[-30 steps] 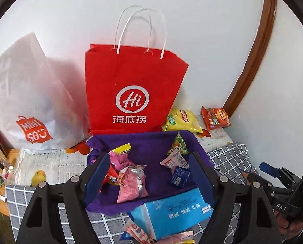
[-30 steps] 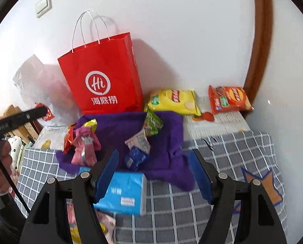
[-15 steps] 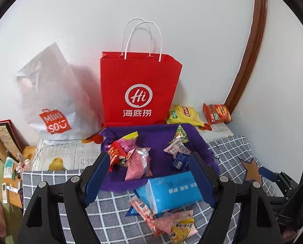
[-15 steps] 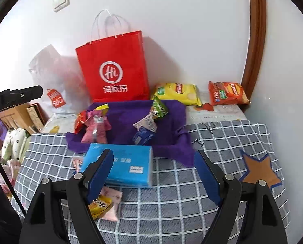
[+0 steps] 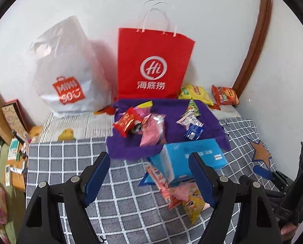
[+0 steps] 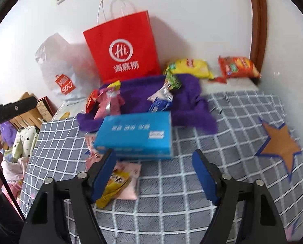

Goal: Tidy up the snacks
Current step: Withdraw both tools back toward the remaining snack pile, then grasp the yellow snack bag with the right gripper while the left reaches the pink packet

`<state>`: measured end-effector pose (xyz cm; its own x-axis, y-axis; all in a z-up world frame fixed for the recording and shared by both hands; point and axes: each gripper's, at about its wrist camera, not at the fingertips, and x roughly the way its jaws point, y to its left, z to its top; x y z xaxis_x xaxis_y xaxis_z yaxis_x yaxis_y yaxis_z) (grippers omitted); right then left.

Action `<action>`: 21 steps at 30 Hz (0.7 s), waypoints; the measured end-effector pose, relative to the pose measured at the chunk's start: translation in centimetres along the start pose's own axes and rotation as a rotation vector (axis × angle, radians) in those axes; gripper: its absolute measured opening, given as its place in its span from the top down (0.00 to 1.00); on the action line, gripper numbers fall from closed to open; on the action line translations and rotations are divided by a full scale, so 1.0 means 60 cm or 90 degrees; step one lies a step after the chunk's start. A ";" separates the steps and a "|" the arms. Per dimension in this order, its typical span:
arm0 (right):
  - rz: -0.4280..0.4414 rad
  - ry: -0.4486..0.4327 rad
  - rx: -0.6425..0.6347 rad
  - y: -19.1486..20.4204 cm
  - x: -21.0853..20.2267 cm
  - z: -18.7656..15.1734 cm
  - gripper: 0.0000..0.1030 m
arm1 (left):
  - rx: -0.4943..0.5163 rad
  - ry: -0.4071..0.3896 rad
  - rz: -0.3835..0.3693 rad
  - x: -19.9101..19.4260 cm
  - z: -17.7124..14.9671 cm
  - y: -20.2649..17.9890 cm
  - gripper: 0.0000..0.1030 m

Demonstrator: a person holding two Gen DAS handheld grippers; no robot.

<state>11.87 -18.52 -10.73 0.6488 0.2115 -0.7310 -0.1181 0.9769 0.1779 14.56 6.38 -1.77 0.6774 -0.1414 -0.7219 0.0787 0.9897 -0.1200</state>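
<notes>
Sitting pretty much in the middle of everything is the blue box [image 6: 134,135], lying flat on the grey checked cloth [image 6: 192,183], so everything here is being placed off that box. Both claws are hanging above the cloth on the near side of it with nothing in them. The left gripper [image 5: 149,174] is spreading its jaws wide, and the box's near corner is showing between its fingers, though nothing is touching. The right gripper [image 6: 153,171] is gaping just as wide, just short of the box's near edge.

Right behind the box, the purple towel [image 6: 139,93] is lying rumpled with the small snacks on it: the pink packets [image 5: 151,130] and a red packet [image 5: 126,122] are piling up toward the box's left, and a white packet [image 5: 187,119], a dark blue one [image 5: 193,132] and a green one [image 5: 193,106] are sitting toward its right. A few more wrappers [image 5: 182,195] are poking out from under the box's near-left side.

Further back behind the box, the red paper bag [image 5: 151,65] is standing upright against the wall, with a white plastic bag [image 5: 64,71] slumping to its left. The yellow chip bag [image 6: 189,68] and the orange chip bag [image 6: 238,66] are lying behind and to the right of the box.
</notes>
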 end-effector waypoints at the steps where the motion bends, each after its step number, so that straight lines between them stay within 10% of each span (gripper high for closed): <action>1: 0.005 0.000 -0.003 0.008 0.002 -0.006 0.27 | -0.003 0.003 0.000 0.001 -0.003 0.003 0.25; 21: 0.073 0.034 -0.076 0.118 0.069 -0.095 0.27 | -0.065 0.056 0.002 0.036 -0.043 0.078 0.24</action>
<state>9.45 -10.58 -16.24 0.5858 0.3192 -0.7450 -0.2795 0.9424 0.1840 14.50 10.64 -5.63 0.6100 -0.1438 -0.7792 -0.0017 0.9831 -0.1828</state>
